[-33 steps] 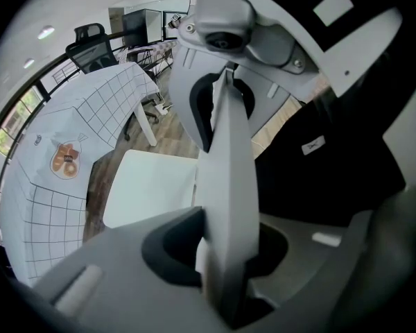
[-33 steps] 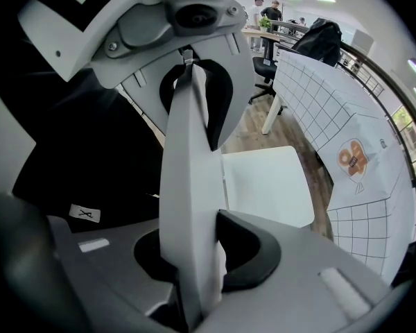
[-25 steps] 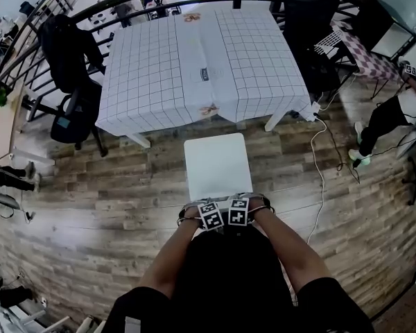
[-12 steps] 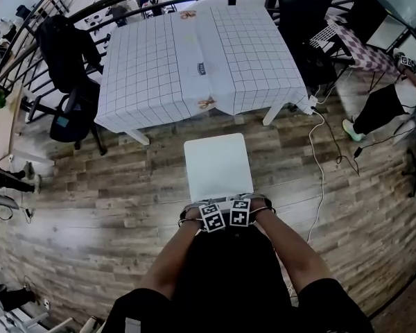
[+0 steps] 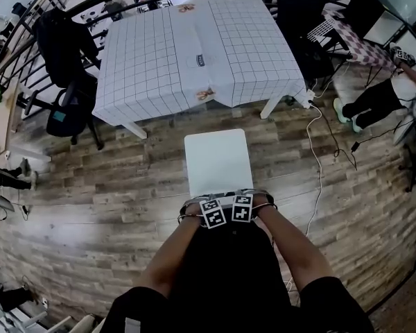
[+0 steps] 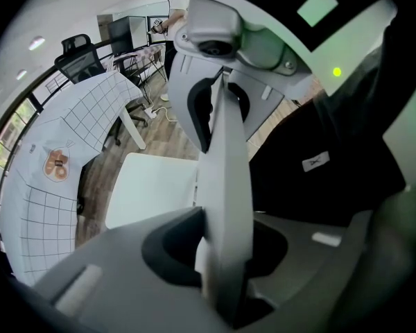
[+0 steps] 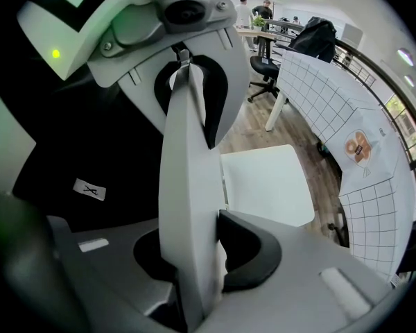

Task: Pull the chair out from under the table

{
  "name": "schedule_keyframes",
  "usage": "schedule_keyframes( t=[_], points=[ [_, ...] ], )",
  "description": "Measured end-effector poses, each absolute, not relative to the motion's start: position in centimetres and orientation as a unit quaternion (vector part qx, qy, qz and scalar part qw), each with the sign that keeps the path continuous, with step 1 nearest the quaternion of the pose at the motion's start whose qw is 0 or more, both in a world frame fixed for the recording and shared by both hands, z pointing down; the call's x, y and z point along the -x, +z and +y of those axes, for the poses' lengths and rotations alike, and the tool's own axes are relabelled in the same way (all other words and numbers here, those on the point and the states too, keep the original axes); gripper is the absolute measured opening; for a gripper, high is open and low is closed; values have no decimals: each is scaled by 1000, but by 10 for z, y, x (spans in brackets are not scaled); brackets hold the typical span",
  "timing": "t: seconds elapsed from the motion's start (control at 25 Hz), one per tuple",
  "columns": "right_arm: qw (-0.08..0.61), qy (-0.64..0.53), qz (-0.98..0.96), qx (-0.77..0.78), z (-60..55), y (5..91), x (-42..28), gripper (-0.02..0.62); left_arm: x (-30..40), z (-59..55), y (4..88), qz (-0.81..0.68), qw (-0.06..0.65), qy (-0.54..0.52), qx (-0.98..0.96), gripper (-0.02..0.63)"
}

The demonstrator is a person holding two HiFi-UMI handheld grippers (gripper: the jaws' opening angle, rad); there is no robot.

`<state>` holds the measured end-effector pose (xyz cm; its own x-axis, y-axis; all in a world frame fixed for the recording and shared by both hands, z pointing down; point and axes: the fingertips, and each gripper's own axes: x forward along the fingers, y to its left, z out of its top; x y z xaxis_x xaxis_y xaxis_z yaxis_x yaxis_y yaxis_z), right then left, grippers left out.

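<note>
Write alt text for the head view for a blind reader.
Seen from above, a person's left gripper and right gripper clamp the backrest of a white chair standing on wood floor, clear of the grid-clothed table; the right gripper's jaws have just been opening.

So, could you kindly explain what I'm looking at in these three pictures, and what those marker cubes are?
A person holds a gripper in each hand; the marker cubes belong to them. The wide picture comes from a head camera looking down. It shows the left gripper and right gripper side by side at the white chair, which stands clear of the cloth-covered table. The other two pictures come from cameras riding on each gripper. In both, the fingers clamp the chair's backrest.
</note>
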<state>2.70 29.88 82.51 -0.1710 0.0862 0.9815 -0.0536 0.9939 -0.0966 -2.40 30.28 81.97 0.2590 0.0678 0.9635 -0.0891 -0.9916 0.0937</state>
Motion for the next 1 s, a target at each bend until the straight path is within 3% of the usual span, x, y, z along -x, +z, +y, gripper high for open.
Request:
schedule_keyframes(
  t=[0.24, 0.64, 0.76, 1.0],
  points=[
    [647, 61, -760, -15, 309, 808, -13, 100, 42, 316, 792, -4, 46, 592, -805, 94],
    [613, 38, -789, -30, 295, 783, -29, 117, 29, 298, 750, -82, 94, 502, -856, 101],
    [570, 69, -816, -65, 293, 744, -23, 110, 26, 292, 710, -95, 95, 477, -868, 81],
    [417, 146, -872, -209, 278, 666, 17, 110, 55, 289, 658, -180, 135, 382, -897, 78]
  ],
)
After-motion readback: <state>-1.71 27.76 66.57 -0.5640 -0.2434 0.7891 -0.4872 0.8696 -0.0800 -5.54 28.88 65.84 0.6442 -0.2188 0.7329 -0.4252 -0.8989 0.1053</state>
